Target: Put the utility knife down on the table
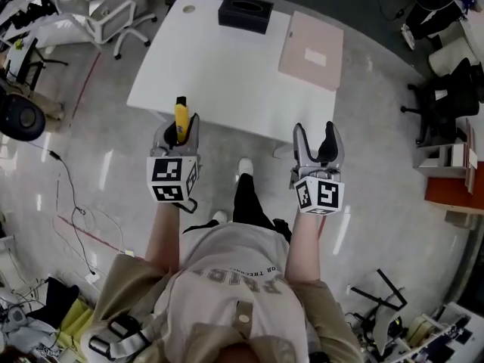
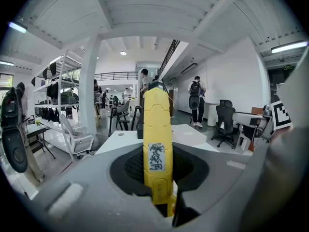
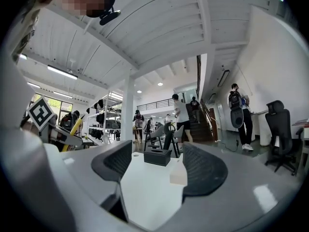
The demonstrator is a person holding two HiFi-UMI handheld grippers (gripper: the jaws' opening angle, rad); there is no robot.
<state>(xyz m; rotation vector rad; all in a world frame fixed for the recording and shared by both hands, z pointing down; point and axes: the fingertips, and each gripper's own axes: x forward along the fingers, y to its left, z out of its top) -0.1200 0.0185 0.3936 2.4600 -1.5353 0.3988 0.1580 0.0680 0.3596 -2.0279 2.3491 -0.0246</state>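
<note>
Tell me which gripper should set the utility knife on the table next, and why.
Left. The left gripper is shut on the yellow utility knife and faces the white table. The right gripper is open and holds nothing.

Logged utility knife (image 1: 181,118) as yellow, black at tip; label (image 2: 156,157) white with dark print. Noted left gripper (image 1: 179,127) and right gripper (image 1: 314,131) as grey, pads black; marker cubes (image 1: 172,178) in black-and-white squares. Recorded table (image 1: 219,74) white, box (image 1: 246,13) black, board (image 1: 311,50) pale pink, floor (image 1: 363,142) glossy grey.
</note>
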